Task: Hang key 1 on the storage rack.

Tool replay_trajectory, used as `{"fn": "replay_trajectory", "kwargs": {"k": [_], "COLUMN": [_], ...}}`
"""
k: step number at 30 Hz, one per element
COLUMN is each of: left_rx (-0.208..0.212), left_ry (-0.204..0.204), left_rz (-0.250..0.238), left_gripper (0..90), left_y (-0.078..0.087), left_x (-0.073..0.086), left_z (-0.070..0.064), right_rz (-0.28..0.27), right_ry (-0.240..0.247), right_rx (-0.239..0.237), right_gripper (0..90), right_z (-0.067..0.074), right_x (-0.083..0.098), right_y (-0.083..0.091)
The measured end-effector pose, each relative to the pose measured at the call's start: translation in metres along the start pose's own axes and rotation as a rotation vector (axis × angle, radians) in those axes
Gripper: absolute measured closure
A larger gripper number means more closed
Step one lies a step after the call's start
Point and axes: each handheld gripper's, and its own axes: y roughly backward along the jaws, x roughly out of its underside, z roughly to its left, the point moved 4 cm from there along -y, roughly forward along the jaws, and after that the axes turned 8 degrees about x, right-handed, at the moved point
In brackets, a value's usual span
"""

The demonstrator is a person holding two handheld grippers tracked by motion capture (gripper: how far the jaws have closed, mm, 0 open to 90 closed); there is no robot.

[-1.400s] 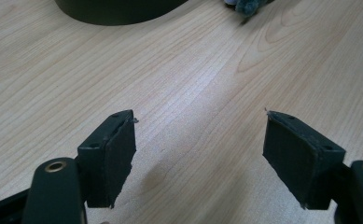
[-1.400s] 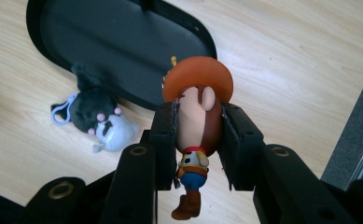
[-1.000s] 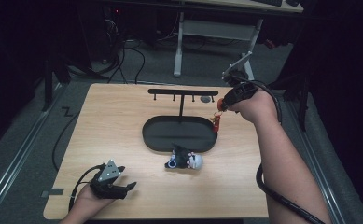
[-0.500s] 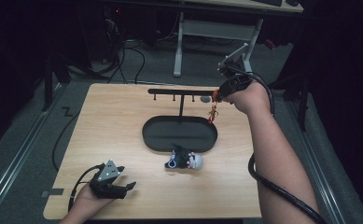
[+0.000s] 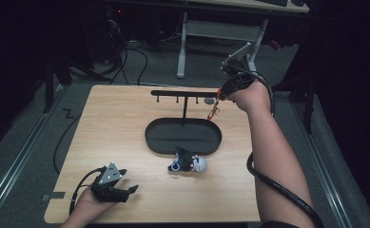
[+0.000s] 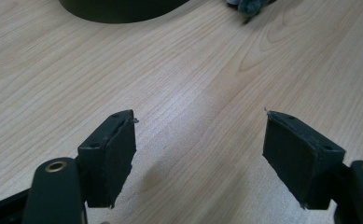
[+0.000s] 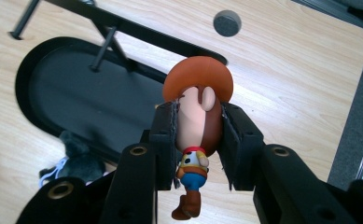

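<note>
Two jaws of the right gripper (image 7: pixel 198 140) clamp the cowboy figure (image 7: pixel 195 135) by its head at frame centre, hat (image 7: pixel 198 79) up, beside the rack (image 5: pixel 185 93) for hanging. Lower left, the left gripper (image 5: pixel 125 191) rests on the table (image 5: pixel 116 128), jaws apart and empty.

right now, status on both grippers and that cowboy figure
Right gripper shut on cowboy figure, by the hook rack. Left gripper open on table. Nothing in the way.
</note>
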Motion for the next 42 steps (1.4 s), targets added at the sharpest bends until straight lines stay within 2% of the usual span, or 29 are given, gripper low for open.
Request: {"fn": "replay_trajectory", "kwargs": {"k": [2,10,18,28,34,35,39,40,42], "left_rx": [-0.001,0.002,0.007,0.004,0.003,0.004,0.007,0.008,0.008], "left_ry": [0.001,-0.002,-0.008,-0.01,-0.01,-0.009,-0.011,-0.01,-0.012], "left_rz": [-0.004,0.002,0.017,0.018,0.015,0.015,0.019,0.019,0.018], "left_gripper": [25.6,25.8,25.8,25.9,26.0,26.0,26.0,26.0,25.9], "left_y": [0.0,-0.001,-0.003,-0.004,-0.004,-0.004,-0.003,-0.003,-0.003], "left_x": [0.0,-0.001,0.0,0.001,0.001,0.001,0.001,0.001,0.0], "left_z": [0.0,-0.001,-0.003,-0.002,-0.002,-0.002,-0.002,-0.002,-0.002], "right_rz": [0.003,0.022,0.056,0.076,0.075,0.073,0.049,0.047,0.027], "right_ry": [-0.016,-0.028,-0.039,-0.041,-0.033,-0.033,-0.053,-0.052,-0.065], "right_rx": [0.0,-0.012,-0.034,-0.094,-0.111,-0.109,-0.097,-0.085,-0.079], "right_gripper": [68.6,68.5,68.4,68.2,67.8,66.6,40.1,35.8,32.7], "right_z": [-0.003,-0.008,-0.009,0.003,0.01,0.01,0.01,0.01,0.009], "right_x": [0.003,0.019,0.035,0.041,0.039,0.039,0.04,0.041,0.046], "right_y": [-0.003,-0.017,-0.043,-0.081,-0.092,-0.093,-0.095,-0.095,-0.094]}}
